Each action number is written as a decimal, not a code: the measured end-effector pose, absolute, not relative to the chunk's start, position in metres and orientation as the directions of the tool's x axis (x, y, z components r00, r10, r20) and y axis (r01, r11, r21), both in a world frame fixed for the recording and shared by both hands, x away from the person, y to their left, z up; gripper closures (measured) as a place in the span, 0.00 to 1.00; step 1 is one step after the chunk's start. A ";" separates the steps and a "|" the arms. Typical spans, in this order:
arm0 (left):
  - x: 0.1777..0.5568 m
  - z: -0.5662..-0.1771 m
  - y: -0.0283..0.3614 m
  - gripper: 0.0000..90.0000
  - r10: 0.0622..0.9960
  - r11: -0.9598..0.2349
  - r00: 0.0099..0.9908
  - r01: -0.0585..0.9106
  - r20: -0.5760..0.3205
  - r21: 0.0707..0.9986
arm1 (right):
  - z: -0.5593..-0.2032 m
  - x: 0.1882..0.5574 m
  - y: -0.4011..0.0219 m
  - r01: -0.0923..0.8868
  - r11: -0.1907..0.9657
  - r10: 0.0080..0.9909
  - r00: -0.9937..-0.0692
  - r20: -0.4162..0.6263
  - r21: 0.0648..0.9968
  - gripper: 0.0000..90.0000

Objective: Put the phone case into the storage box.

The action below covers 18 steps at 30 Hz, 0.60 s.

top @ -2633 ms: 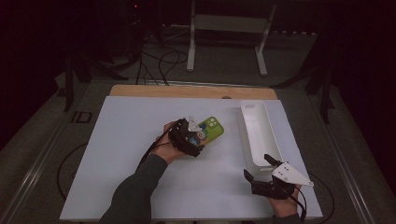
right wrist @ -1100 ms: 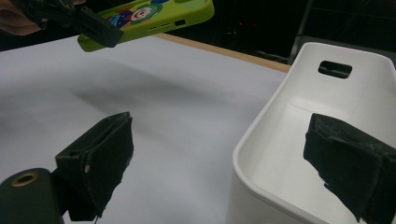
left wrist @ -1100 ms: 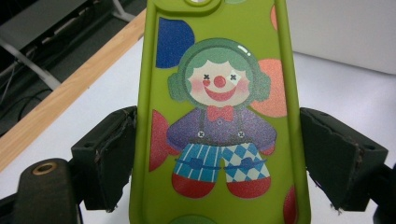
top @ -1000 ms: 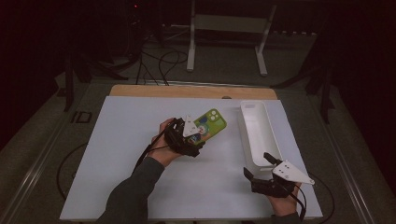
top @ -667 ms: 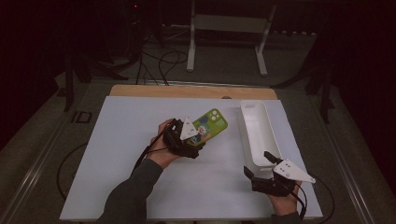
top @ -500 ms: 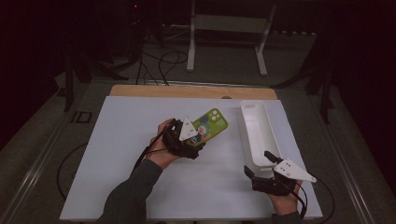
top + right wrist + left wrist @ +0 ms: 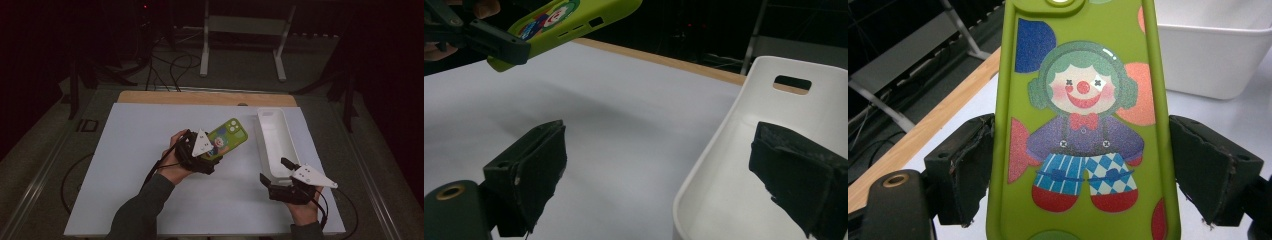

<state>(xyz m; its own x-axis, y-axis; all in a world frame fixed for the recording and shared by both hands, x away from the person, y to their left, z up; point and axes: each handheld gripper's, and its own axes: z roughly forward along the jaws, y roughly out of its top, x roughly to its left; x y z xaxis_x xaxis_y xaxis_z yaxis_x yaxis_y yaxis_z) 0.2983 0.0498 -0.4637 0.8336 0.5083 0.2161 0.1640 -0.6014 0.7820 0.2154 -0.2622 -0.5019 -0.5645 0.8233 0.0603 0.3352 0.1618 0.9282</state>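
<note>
A lime-green phone case [image 7: 229,136] with a clown picture [image 7: 1083,100] is held above the white table. My left gripper [image 7: 215,150] is shut on it, its pads [image 7: 968,170] pressed against the two long edges near the case's lower end. The case tilts up and away toward the white tray [image 7: 275,135]. From the right gripper view I see the case [image 7: 569,17] raised at the upper left. My right gripper [image 7: 274,170] is open at the tray's near end, one jaw inside the tray [image 7: 719,135] and the other outside over the table.
The white sheet [image 7: 130,150] covers the table, with a wooden strip [image 7: 200,97] along its far edge. The tray's far wall has a handle slot [image 7: 792,82]. Cables and a metal stand [image 7: 240,35] lie on the dark floor beyond.
Since the earliest frame the left gripper has turned slightly with the case in it, so its grey plate faces up more. Over the last second nothing has visibly moved.
</note>
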 end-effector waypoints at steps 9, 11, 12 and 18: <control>0.292 -0.463 0.046 0.18 0.495 -0.598 0.840 0.144 0.222 0.789 | -0.493 0.221 -0.259 0.329 0.156 0.817 -0.573 0.066 0.931 0.09; 0.291 -0.463 0.045 0.18 0.493 -0.594 0.842 0.140 0.221 0.792 | -0.491 0.222 -0.259 0.328 0.153 0.816 -0.574 0.069 0.932 0.09; 0.290 -0.463 0.045 0.18 0.494 -0.590 0.841 0.140 0.219 0.795 | -0.490 0.223 -0.259 0.330 0.151 0.815 -0.575 0.072 0.932 0.09; 0.286 -0.463 0.044 0.18 0.490 -0.581 0.843 0.127 0.222 0.804 | -0.484 0.227 -0.256 0.331 0.143 0.810 -0.581 0.082 0.933 0.09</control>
